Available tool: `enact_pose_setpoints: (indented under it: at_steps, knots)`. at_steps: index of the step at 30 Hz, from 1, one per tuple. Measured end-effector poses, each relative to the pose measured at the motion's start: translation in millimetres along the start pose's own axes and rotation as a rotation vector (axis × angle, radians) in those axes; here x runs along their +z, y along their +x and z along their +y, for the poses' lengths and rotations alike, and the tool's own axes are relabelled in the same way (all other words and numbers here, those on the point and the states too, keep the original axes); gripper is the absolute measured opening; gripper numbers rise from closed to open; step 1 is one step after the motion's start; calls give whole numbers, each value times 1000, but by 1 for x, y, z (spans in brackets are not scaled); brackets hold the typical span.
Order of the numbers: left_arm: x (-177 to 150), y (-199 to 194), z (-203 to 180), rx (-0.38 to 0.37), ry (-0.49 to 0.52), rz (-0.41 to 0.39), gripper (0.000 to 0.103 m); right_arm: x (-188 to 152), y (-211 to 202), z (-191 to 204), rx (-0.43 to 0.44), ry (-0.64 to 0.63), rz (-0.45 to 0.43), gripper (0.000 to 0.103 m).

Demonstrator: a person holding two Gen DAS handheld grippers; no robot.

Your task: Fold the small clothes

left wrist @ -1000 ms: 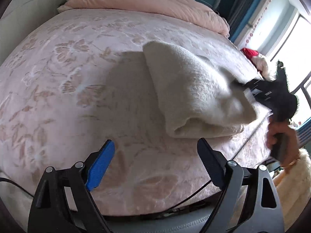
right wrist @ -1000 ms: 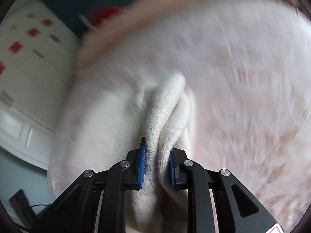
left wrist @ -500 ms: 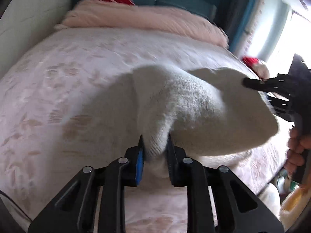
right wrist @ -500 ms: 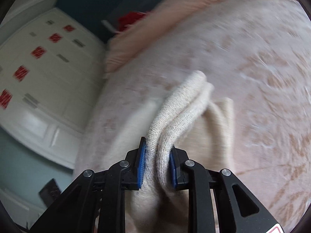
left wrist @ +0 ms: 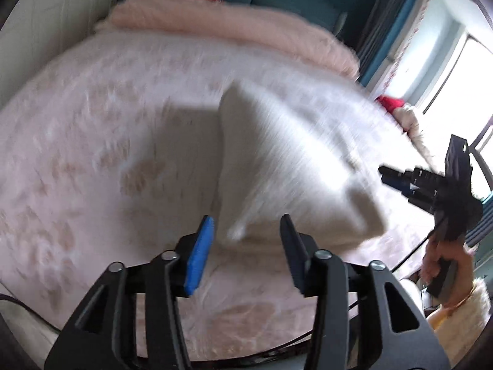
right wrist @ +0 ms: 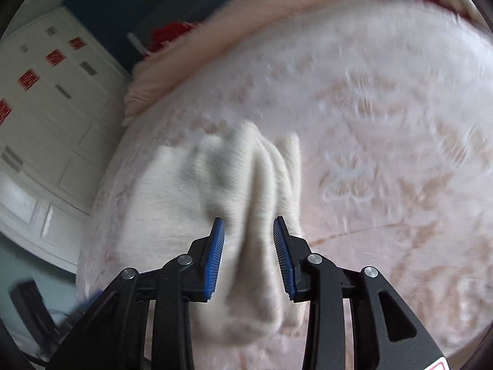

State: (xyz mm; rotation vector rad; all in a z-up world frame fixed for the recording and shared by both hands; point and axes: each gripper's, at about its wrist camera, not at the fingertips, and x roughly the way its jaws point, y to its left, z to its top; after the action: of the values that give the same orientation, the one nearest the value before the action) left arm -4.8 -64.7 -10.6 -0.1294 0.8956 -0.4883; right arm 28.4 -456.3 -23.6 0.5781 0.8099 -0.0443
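While folded cream knitted garment (left wrist: 289, 166) lies loose mid-bed, toward right edge of pink floral-patterned bed cover (left wrist: 92, 141), risk: layers spring apart or slide, since nothing pins fold; fingertip snagging knit on retreat would drag it open. Left gripper (left wrist: 246, 246): jaws just been opening, about half spread, near corner of garment between them, pads clear of cloth. Right gripper (right wrist: 249, 252): jaws just been opening, moderately parted, thick cloth ridge between, apparently not pinched.

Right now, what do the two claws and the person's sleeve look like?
Both the left claw and right claw are black angular plastic frames with silver rivets and blue ribbed pads. A thin black cable trails from the right one. The sleeve is fluffy cream.
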Motion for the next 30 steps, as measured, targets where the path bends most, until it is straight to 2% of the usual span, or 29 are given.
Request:
enact_pose_setpoints:
  at_steps: [2,3,4,5,6,8,9,10,12,13,16,17,18,19,20,21,22,23,24,26,29,30]
  knots:
    - [16,-7,-13,-6,21,-42,54,-4,-12,24,-5,-71,-26,31]
    - [26,-4,-23,-3,36,-50,54,-11,-14,41,5,-114,-26,27]
    - [32,4,-30,-2,44,-46,54,-19,-8,55,17,-151,-4,24]
    - [35,14,-34,2,49,-37,54,-30,2,65,7,-193,31,18]
    - [37,35,-38,25,51,-10,54,-32,14,70,-16,-222,58,11]
    - [34,75,-39,90,57,78,53,-46,43,64,-129,-271,125,0]
    - [29,100,-34,136,58,132,53,-50,56,46,-184,-259,145,0]
    - [24,112,-31,160,66,146,55,-51,60,28,-160,-213,143,0]
    - [17,107,-36,179,95,110,55,-45,51,13,-92,-106,138,0]
    - [16,104,-40,188,113,105,56,-42,44,20,-98,-110,129,0]
    - [12,100,-38,202,108,113,60,-44,38,50,-178,-248,104,0]
    - [13,98,-35,193,88,119,60,-47,50,46,-225,-274,135,0]
    - [14,94,-31,174,67,120,60,-48,57,39,-220,-257,161,0]
    - [16,85,-26,136,31,116,61,-46,52,32,-177,-206,162,0]
    - [19,75,-18,95,-10,105,72,-42,43,28,-141,-172,147,1]
    - [21,66,-11,63,-44,89,79,-37,30,23,-95,-130,116,15]
    - [23,55,1,14,-103,58,90,-32,21,22,-82,-108,94,34]
    - [23,52,8,-10,-136,44,92,-26,12,19,-101,-88,64,81]
    - [26,49,20,-49,-191,31,93,-20,5,14,-120,-73,23,92]
    - [34,59,35,-87,-273,42,93,-8,7,5,-116,-64,-13,92]
    - [42,89,45,-102,-363,117,93,8,32,-2,-114,-33,43,92]
    - [44,104,45,-137,-383,151,93,10,46,-6,-96,-11,83,92]
